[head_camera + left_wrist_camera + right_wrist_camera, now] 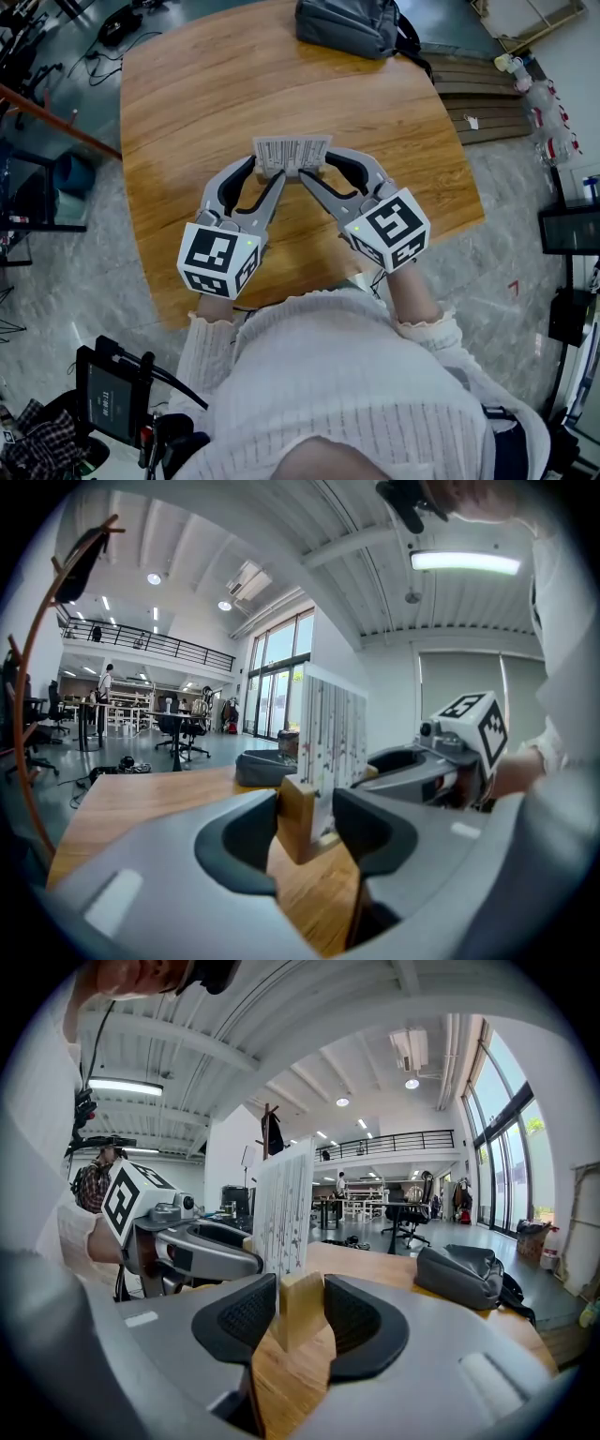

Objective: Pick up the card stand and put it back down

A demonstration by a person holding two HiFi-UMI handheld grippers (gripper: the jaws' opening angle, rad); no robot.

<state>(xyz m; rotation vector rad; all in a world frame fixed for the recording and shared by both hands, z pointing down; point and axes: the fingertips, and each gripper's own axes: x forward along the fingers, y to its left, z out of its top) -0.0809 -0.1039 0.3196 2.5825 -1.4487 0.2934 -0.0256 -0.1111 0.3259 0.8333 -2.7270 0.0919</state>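
The card stand (292, 151) is a small wooden block with a white printed card upright in its slot, near the middle of the wooden table (187, 112). My left gripper (269, 174) is shut on the block's left end, and my right gripper (317, 171) is shut on its right end. In the left gripper view the block (297, 819) sits between the dark pads (246, 841) of the left gripper (305, 808), with the card (333, 733) rising above. The right gripper view shows the right gripper (289, 1309) clamping the block (298, 1307) under the card (284, 1213). Whether the stand is touching the table is unclear.
A grey bag (349, 26) lies at the table's far edge, also seen as the bag (464, 1274) in the right gripper view. Wooden planks (487, 94) and bottles (539, 89) are on the floor to the right. The table's near edge (159, 300) is close to the person.
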